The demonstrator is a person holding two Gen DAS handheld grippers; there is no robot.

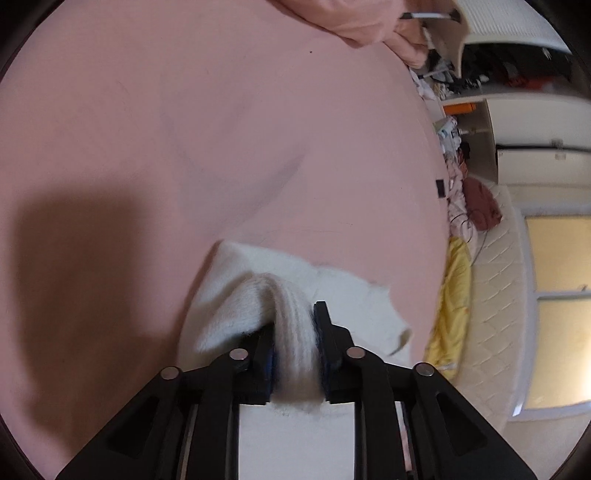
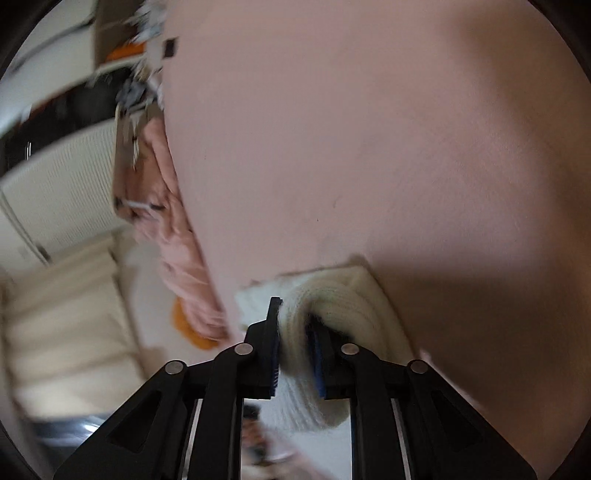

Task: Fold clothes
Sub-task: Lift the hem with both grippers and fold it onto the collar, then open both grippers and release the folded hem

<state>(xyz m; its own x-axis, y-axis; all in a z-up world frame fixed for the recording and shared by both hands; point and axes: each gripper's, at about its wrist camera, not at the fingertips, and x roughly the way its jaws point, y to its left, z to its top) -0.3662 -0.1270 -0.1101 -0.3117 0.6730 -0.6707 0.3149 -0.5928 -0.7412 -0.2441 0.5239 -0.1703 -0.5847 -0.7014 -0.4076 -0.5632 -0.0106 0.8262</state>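
Note:
A white fuzzy knit garment [image 1: 258, 288] lies low over a pink bed sheet [image 1: 184, 129]. My left gripper [image 1: 295, 332] is shut on a ribbed band of the garment, which bulges up between the black fingers with blue pads. In the right wrist view my right gripper [image 2: 295, 332] is shut on another ribbed fold of the same white garment [image 2: 347, 299], above the pink sheet [image 2: 369, 129]. Most of the garment is hidden under the grippers.
A bunched pink blanket [image 1: 369, 26] lies at the bed's far end and shows along the bed edge [image 2: 177, 258]. A yellow cloth [image 1: 450, 314], a quilted mattress [image 1: 495, 295], cluttered shelves [image 1: 517, 74] and a white cabinet [image 2: 62, 192] stand beside the bed.

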